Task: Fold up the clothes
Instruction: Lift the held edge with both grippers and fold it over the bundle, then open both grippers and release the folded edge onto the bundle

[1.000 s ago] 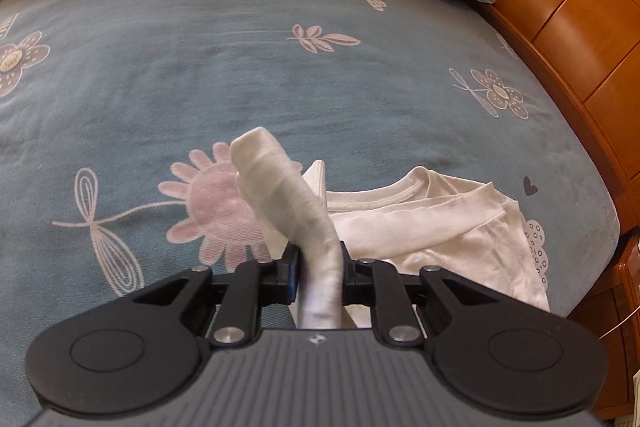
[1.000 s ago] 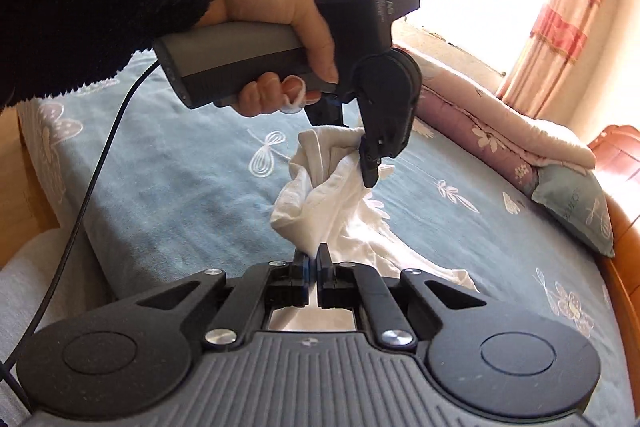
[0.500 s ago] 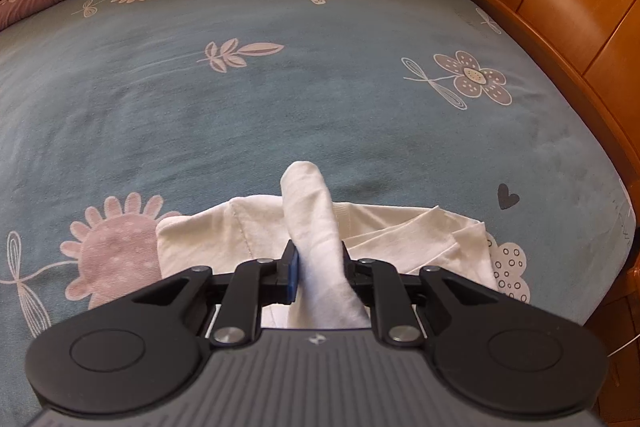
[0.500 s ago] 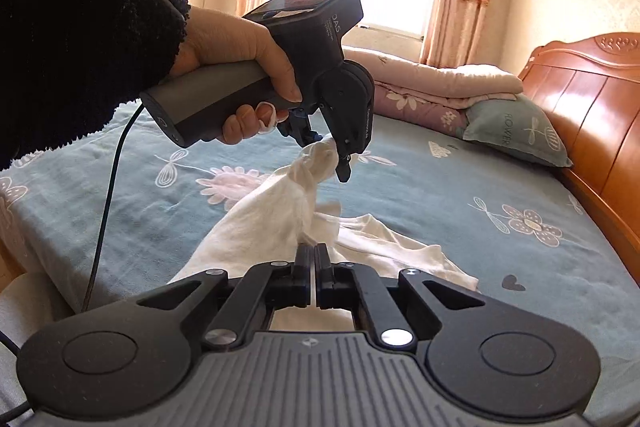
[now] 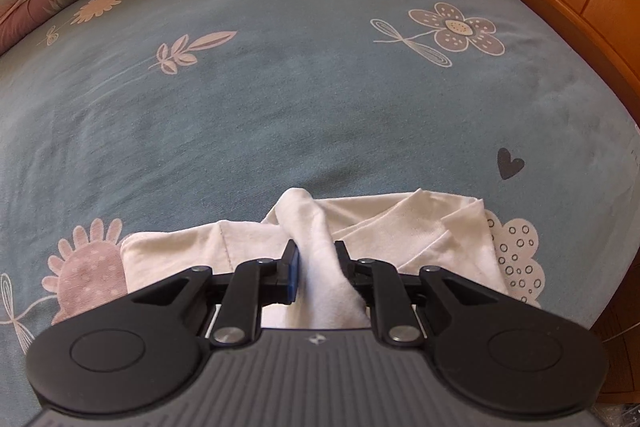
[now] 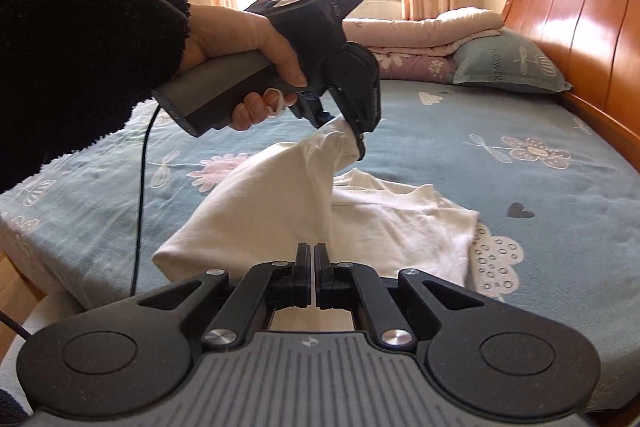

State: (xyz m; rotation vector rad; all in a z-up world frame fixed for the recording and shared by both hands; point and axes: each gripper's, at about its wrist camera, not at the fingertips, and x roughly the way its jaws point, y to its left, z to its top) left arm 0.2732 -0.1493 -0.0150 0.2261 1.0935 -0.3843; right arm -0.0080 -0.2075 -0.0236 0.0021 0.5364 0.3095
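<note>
- Left black two-finger gripper (image 5: 314, 269), lower centre: pads pinch a bunched fold of white cotton garment (image 6: 320, 211).
- Right black gripper (image 6: 312, 277): fingers pressed together, garment edge apparently between.
- Grey-green pillow (image 6: 504, 65), upper right, lettering partly legible: "HOWER".

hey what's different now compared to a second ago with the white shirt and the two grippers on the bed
Both grippers carried the white shirt across the blue bedsheet toward the wooden headboard side. The bunch in the left gripper, hanging high before, now sits lower, and more cloth lies on the bed. Unchanged: both grips. The left gripper stays clamped on the bunch; the right gripper stays shut on a thin edge.
</note>
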